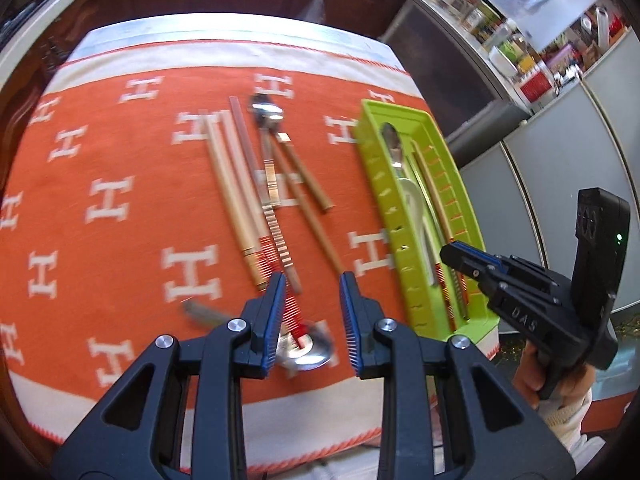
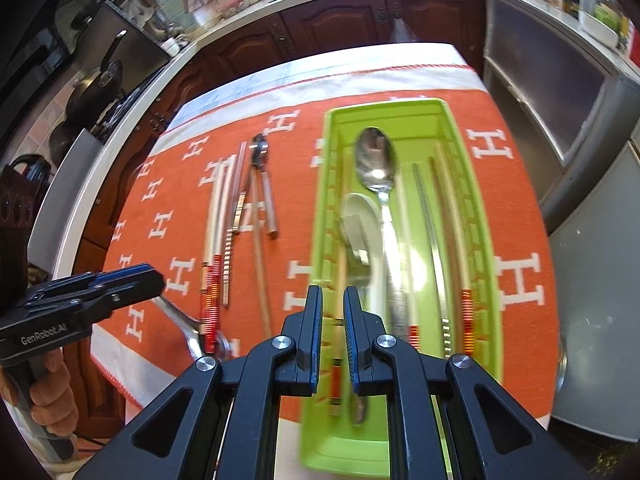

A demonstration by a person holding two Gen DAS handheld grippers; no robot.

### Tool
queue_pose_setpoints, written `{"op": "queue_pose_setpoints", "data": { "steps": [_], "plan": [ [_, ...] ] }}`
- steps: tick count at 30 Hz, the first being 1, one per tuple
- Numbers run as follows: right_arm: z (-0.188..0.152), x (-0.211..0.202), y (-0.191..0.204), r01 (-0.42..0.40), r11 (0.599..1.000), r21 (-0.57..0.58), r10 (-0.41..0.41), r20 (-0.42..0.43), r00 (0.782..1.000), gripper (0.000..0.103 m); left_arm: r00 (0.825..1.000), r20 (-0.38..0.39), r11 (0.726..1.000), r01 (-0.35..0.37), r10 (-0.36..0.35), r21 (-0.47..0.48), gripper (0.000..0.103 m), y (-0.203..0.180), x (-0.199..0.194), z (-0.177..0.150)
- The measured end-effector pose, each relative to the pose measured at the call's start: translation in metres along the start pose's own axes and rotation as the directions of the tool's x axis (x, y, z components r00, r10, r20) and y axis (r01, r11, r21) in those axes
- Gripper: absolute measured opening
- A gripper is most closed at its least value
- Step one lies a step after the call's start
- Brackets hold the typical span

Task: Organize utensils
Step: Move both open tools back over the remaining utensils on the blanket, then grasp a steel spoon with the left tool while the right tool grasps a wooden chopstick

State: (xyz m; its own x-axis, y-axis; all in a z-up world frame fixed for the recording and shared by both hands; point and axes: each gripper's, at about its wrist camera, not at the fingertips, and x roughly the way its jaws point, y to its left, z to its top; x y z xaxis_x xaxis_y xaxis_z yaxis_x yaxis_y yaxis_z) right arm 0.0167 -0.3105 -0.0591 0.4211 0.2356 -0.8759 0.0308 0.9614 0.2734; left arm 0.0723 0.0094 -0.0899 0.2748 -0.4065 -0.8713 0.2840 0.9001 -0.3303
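A lime-green tray (image 2: 400,106) lies on the right of the orange cloth. It holds a metal spoon (image 2: 376,160), a white ceramic spoon (image 2: 360,216) and several chopsticks (image 2: 452,220). My right gripper (image 2: 333,294) hovers over the tray's near left part, jaws a narrow gap apart with nothing between them. Loose chopsticks (image 1: 232,184) and a metal spoon (image 1: 268,110) lie mid-cloth, left of the tray (image 1: 384,208). My left gripper (image 1: 313,284) hangs open above their near ends. Another metal spoon (image 1: 308,350) lies on the cloth below its fingers. The right gripper (image 1: 450,254) shows over the tray's near end.
The orange cloth (image 1: 100,152) with white H marks covers a small table; its near edge is close under both grippers. Dark wooden cabinets (image 2: 340,28) stand behind, a counter with pans (image 2: 100,80) at the left, grey cabinets (image 2: 580,128) at the right. A hand (image 2: 48,392) holds the left gripper (image 2: 154,280).
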Motion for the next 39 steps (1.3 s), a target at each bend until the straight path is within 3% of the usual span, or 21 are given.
{"op": "queue_pose_setpoints", "data": {
  "steps": [6,12,24,28,30,32,34,39],
  "plan": [
    [0.002,0.006,0.038,-0.028,0.997,-0.067,0.027,-0.018,0.999,0.011,1.0,0.011,0.999,0.0,0.0,-0.05,0.028,0.04,-0.015,-0.025],
    [0.002,0.026,0.07,-0.038,0.992,-0.119,0.031,-0.064,0.997,0.011,1.0,-0.006,0.997,-0.004,0.003,-0.075,0.029,0.057,0.015,-0.046],
    [0.008,0.064,0.083,-0.033,0.992,-0.118,0.018,-0.13,0.991,0.011,0.99,0.067,0.98,0.132,-0.123,-0.152,0.029,0.068,0.061,-0.045],
    [0.017,0.08,0.083,-0.018,0.993,-0.118,0.001,-0.145,0.989,0.011,0.986,0.109,0.977,0.145,-0.129,-0.155,0.029,0.068,0.066,-0.04],
    [0.02,0.087,0.086,-0.012,0.992,-0.122,-0.007,-0.152,0.988,0.011,0.984,0.122,0.977,0.145,-0.127,-0.159,0.027,0.068,0.068,-0.038],
    [0.025,0.096,0.091,-0.006,0.991,-0.131,-0.016,-0.161,0.987,0.011,0.985,0.131,0.978,0.135,-0.115,-0.159,0.013,0.067,0.072,-0.037],
    [0.029,0.105,0.095,0.009,0.99,-0.144,-0.033,-0.165,0.986,0.011,0.985,0.131,0.977,0.135,-0.114,-0.167,0.006,0.07,0.075,-0.036],
    [0.037,0.121,0.104,0.072,0.979,-0.193,-0.101,-0.142,0.985,0.014,0.981,0.14,0.972,0.157,-0.134,-0.175,0.004,0.074,0.078,-0.032]
  ]
}}
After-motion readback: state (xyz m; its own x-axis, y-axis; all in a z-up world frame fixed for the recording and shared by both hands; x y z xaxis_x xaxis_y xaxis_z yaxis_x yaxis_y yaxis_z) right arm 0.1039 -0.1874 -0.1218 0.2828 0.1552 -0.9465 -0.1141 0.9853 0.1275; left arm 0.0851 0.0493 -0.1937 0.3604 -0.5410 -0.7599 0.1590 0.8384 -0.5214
